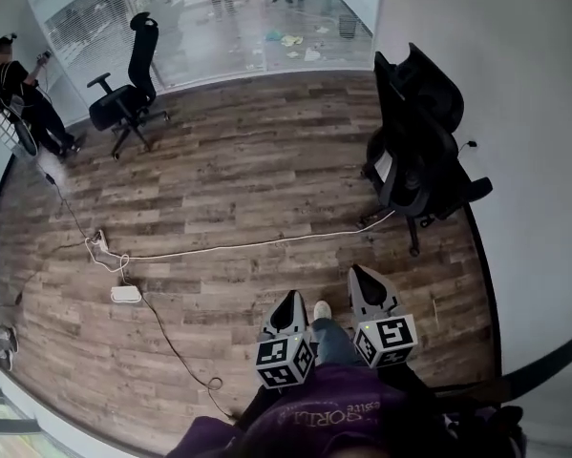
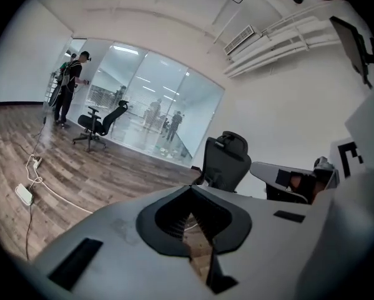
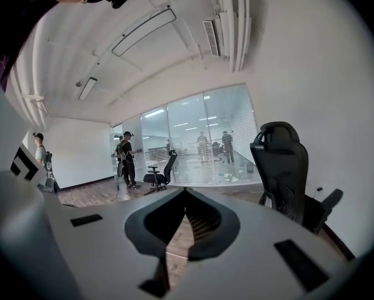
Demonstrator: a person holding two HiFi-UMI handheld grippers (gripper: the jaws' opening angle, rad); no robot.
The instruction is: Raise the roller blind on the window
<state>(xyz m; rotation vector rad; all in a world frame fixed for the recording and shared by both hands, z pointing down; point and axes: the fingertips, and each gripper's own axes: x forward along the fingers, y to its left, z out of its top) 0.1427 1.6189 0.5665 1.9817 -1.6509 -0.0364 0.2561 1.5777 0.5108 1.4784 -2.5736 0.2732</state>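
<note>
Holding both grippers low in front of you, you have the left gripper (image 1: 290, 303) and the right gripper (image 1: 364, 280) side by side above the wood floor (image 1: 266, 179). Each has its jaws closed tip to tip with nothing between them, as each gripper's own view shows. A slatted blind (image 1: 90, 27) shows on the glass wall (image 1: 228, 27) at the far end of the room, well apart from both grippers; whether it is the roller blind cannot be told from these views. Between you and that glass, a white cable (image 1: 247, 245) runs across the floor from the near chair (image 1: 419, 151) on your right to a tangle on the left. A white box (image 1: 125, 294) lies there, and a thin black cable (image 1: 176, 349) trails from it towards your feet. The near chair stands against the right wall (image 1: 515, 113), just ahead of the right gripper. The far chair (image 1: 128, 89) stands near the glass wall on the left, and a person (image 1: 23, 89) in black stands beyond it by the left wall. Past the glass, litter (image 1: 295, 41) lies on a pale floor.
</note>
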